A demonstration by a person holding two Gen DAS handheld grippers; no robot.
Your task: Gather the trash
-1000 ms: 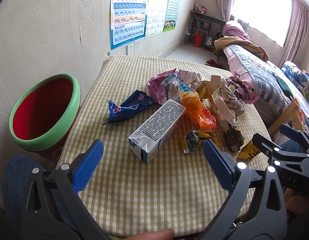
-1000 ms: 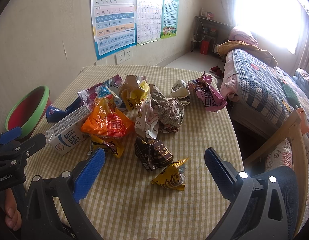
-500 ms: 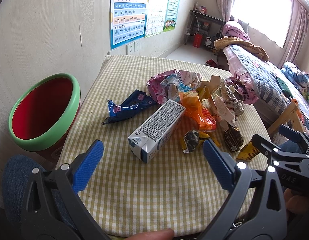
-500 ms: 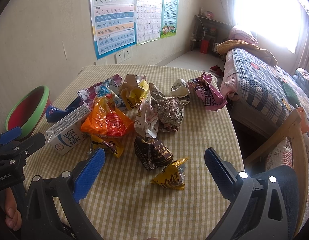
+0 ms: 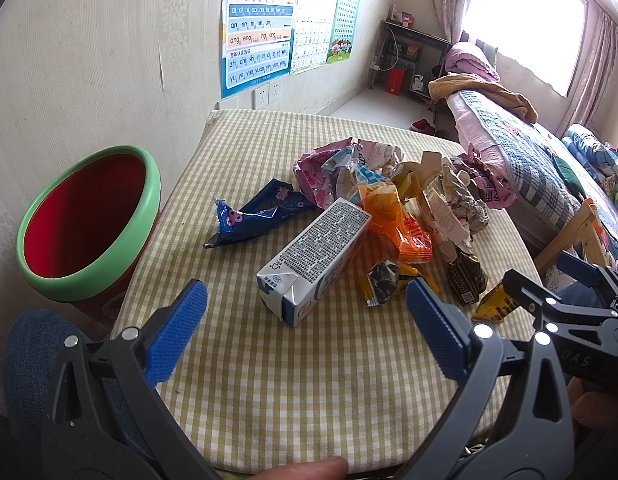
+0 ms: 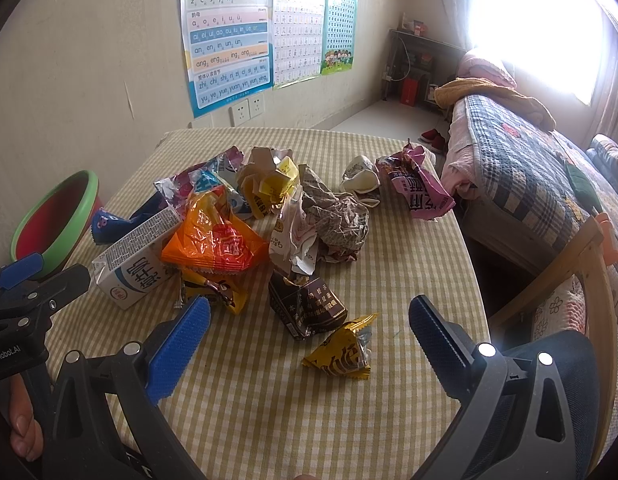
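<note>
A pile of trash lies on the checked tablecloth (image 5: 309,392): a white milk carton (image 5: 313,256), a dark blue wrapper (image 5: 257,216), an orange bag (image 5: 397,220), a pink wrapper (image 5: 325,168), crumpled paper (image 6: 333,216), a dark brown pack (image 6: 309,304) and a yellow wrapper (image 6: 343,350). My left gripper (image 5: 305,332) is open and empty, just short of the carton. My right gripper (image 6: 309,344) is open and empty, with the yellow wrapper between its fingers' line. A red bin with a green rim (image 5: 85,220) stands left of the table.
A wall with posters (image 5: 261,28) runs behind the table. A bed (image 6: 529,152) stands to the right, with a wooden chair back (image 6: 581,264) near the table's right edge. A pink-purple wrapper (image 6: 417,188) lies at the far right of the table.
</note>
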